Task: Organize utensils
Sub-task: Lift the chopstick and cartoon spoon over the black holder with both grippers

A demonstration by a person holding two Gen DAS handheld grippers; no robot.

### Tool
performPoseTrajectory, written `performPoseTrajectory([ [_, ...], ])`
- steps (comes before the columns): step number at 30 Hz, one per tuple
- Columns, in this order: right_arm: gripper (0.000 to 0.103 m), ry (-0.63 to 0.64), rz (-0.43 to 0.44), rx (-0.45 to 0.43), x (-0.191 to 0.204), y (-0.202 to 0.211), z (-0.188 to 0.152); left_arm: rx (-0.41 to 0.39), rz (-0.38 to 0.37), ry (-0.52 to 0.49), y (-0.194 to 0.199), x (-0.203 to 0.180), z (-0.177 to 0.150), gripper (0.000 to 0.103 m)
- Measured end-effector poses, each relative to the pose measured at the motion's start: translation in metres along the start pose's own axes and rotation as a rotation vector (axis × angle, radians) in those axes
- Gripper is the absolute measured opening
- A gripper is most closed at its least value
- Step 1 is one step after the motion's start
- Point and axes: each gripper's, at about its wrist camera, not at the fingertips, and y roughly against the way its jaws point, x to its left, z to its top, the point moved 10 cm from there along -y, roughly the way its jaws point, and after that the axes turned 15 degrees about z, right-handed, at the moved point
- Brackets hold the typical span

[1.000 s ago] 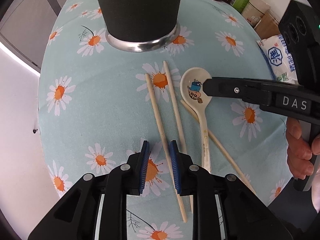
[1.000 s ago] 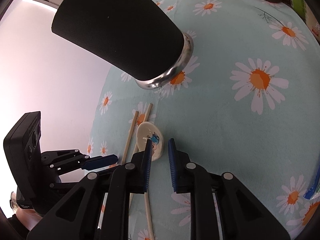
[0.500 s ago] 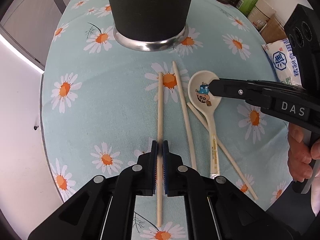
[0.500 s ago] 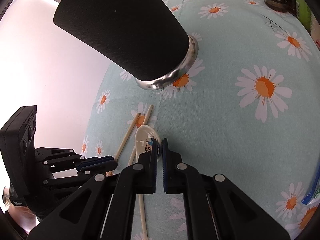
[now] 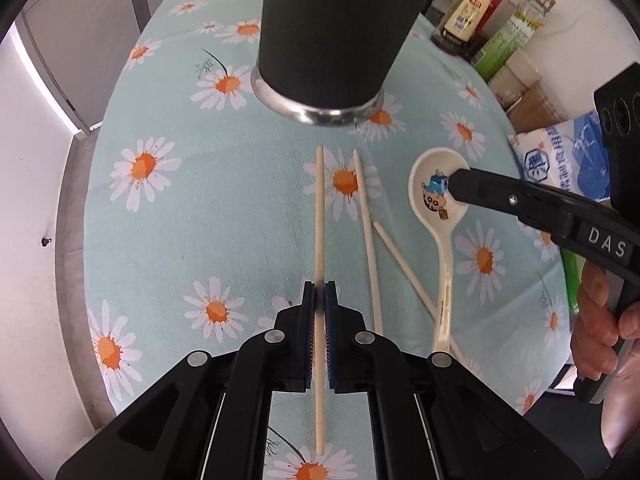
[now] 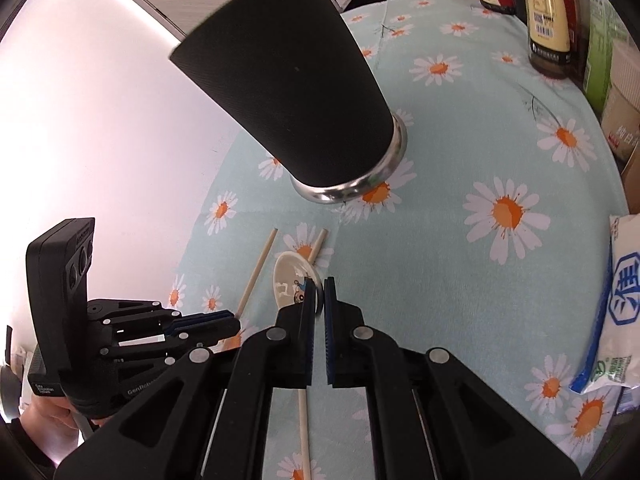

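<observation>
Left tool (image 5: 320, 300) clamped on one chopstick (image 5: 319, 216), mid-bench. Two loose chopsticks (image 5: 367, 232) alongside. Right tool (image 6: 319, 296) pinching ceramic spoon (image 6: 290, 280) bowl rim. Black utensil holder (image 5: 332, 32) toward far bench (image 5: 168, 220) edge.

Bright daylight washes out the area left of the tall black metal-rimmed cup (image 6: 288, 92); fisheye edges curve, dark-vignetted.

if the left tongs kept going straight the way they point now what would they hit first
Probably the daisy tablecloth, since the left tongs, shut on a chopstick, point steeply down; the black holder stands farther ahead. Depth is unclear.
</observation>
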Motion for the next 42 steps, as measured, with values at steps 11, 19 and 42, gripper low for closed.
performPoseTrajectory([
  [11, 0.005, 0.139, -0.048, -0.078, 0.035, 0.033, 0.025, -0.212, -0.084, 0.034, 0.063, -0.004, 0.029, 0.004],
  [19, 0.005, 0.229, -0.076, -0.135, 0.064, 0.055, 0.048, -0.361, -0.136, 0.058, 0.109, -0.002, 0.048, 0.004],
  [42, 0.005, 0.393, -0.138, -0.381, 0.107, 0.112, 0.139, -0.665, -0.233, 0.114, 0.179, 0.013, 0.135, 0.004],
])
